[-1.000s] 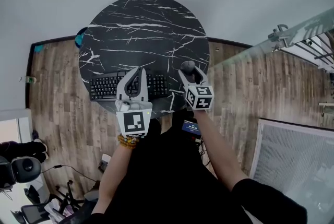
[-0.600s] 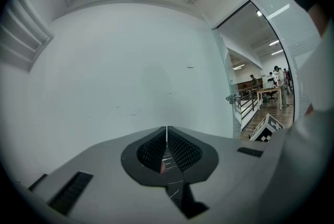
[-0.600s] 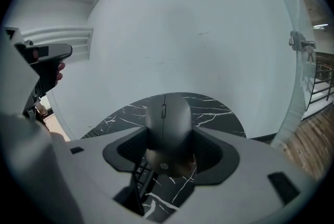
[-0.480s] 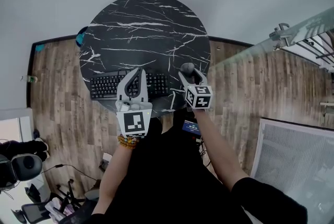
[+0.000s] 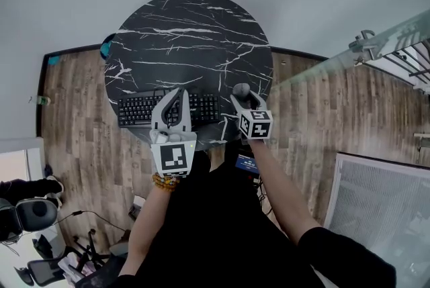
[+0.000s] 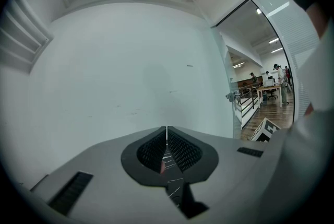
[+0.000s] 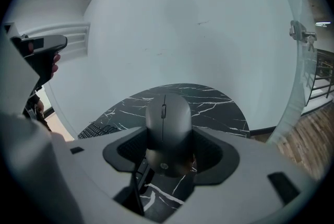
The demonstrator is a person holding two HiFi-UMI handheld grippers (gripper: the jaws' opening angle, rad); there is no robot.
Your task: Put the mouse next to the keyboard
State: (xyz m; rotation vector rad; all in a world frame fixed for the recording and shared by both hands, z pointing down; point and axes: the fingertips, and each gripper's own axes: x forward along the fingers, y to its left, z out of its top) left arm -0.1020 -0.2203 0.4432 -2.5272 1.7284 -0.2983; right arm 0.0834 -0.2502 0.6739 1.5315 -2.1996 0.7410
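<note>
firmly, the right hand-held gripper [image 7: 169, 151] clamps the mouse [image 7: 167, 119], seemingly above the table [image 5: 188, 31].

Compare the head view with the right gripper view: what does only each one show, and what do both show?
Head view only: the person's arms and the marker cubes. Right gripper view only: the scroll wheel and logo on the mouse. Both: mouse in the right gripper, keyboard, table.
</note>
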